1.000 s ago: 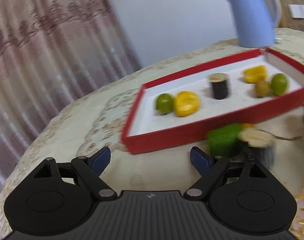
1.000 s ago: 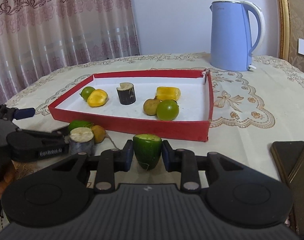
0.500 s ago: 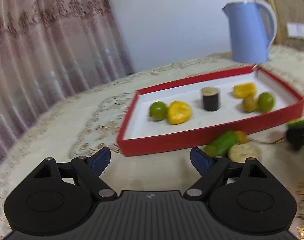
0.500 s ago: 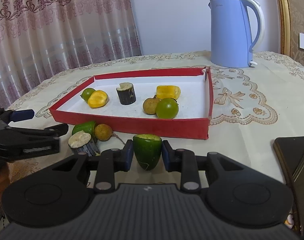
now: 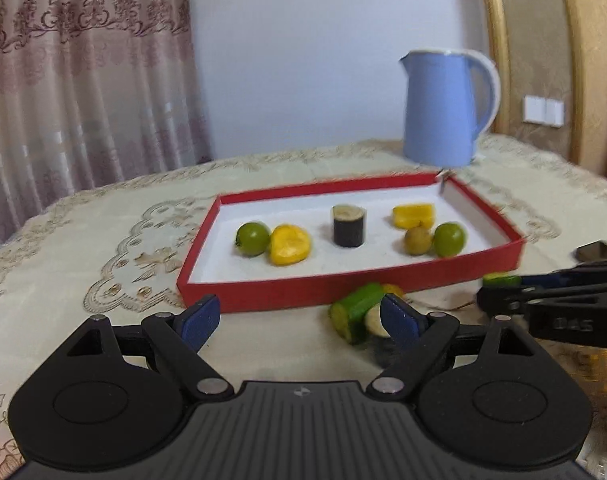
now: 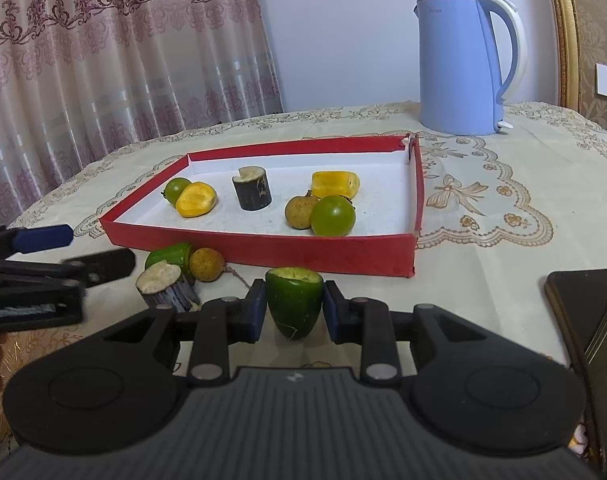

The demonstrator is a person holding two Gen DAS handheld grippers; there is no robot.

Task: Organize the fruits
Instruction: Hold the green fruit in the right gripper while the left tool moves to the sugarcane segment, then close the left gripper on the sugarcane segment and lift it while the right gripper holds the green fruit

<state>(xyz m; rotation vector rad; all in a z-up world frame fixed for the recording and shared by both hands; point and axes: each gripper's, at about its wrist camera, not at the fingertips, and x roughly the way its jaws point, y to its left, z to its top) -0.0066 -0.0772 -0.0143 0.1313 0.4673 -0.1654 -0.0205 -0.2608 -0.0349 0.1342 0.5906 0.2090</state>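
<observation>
A red tray (image 6: pixel 263 250) (image 5: pixel 303 288) holds two green round fruits, two yellow pieces, a brown fruit and a dark cane stub (image 6: pixel 252 188). My right gripper (image 6: pixel 294 312) is shut on a cut green fruit piece (image 6: pixel 294 304) just in front of the tray's near wall. My left gripper (image 5: pixel 301 318) is open and empty, low over the table in front of the tray. Near its right finger lie a green piece (image 5: pixel 355 308) (image 6: pixel 169 254), a dark cane stub (image 6: pixel 163 286) and a brown round fruit (image 6: pixel 206 264).
A blue kettle (image 6: pixel 463 68) stands behind the tray. A dark phone (image 6: pixel 587 304) lies at the right table edge. A curtain hangs behind the table on the left. The left gripper shows at the left in the right wrist view (image 6: pixel 43 264).
The left gripper has swung right and pulled back, so the tray now sits centred ahead. The right gripper has risen slightly, still holding the green piece.
</observation>
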